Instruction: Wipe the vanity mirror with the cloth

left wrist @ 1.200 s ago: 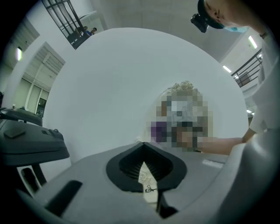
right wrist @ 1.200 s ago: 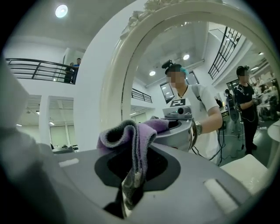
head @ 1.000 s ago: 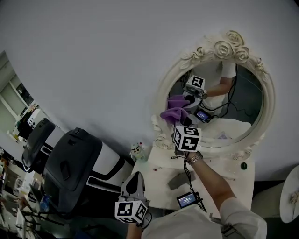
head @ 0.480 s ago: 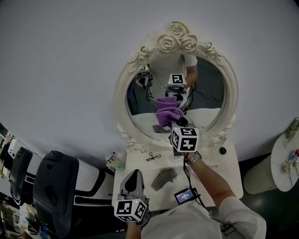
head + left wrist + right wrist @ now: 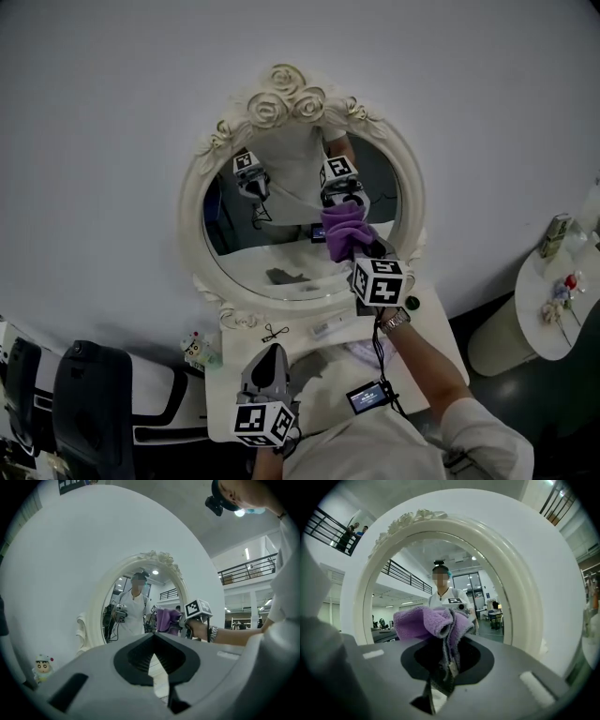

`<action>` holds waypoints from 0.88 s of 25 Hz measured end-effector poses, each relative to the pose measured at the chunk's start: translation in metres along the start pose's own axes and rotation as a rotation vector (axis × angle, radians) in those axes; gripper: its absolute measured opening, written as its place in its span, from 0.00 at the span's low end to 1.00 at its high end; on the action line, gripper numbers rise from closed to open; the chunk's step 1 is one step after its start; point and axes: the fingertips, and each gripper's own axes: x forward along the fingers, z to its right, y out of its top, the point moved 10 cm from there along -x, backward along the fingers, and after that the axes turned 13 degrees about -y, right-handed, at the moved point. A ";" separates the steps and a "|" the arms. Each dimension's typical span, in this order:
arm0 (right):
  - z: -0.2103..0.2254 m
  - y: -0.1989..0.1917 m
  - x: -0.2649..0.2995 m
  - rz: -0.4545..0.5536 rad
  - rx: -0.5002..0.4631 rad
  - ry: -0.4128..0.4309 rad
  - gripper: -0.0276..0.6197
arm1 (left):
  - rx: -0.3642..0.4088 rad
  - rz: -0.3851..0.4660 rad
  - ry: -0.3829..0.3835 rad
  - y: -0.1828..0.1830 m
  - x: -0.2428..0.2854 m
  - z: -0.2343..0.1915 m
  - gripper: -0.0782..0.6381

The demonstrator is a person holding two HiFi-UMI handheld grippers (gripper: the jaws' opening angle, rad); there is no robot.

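Vanity mirror (image 5: 291,239) — purple cloth (image 5: 347,232) before it, figurine (image 5: 195,350) nearby

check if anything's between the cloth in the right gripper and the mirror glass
Nothing visible does. The right gripper has its jaws shut on the purple cloth, which looks pressed to the right side of the vanity mirror. The left gripper hangs low, clear of the glass.

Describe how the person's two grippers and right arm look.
The left gripper and right gripper each have a grey body, dark-lined tongs and a white cube with black square markers. A black cable trails beside the right arm, which bears a metal wristwatch and a pale sleeve.
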 end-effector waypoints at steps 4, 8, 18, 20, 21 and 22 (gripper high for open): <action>0.028 0.002 0.000 -0.001 -0.011 -0.047 0.14 | -0.003 -0.003 -0.030 -0.001 0.016 0.004 0.11; 0.049 0.002 0.004 -0.011 0.002 -0.080 0.14 | -0.007 0.001 -0.053 -0.001 0.029 0.004 0.11; 0.072 0.001 0.005 0.002 -0.037 -0.134 0.14 | 0.002 0.005 -0.091 0.000 0.045 0.008 0.11; 0.072 0.000 0.003 0.013 -0.047 -0.151 0.14 | 0.003 0.005 -0.092 0.000 0.042 0.009 0.11; 0.072 0.000 0.003 0.016 -0.042 -0.159 0.14 | 0.002 0.004 -0.088 0.000 0.040 0.008 0.11; 0.072 0.000 0.003 0.019 -0.034 -0.169 0.14 | -0.001 0.003 -0.081 -0.001 0.037 0.006 0.11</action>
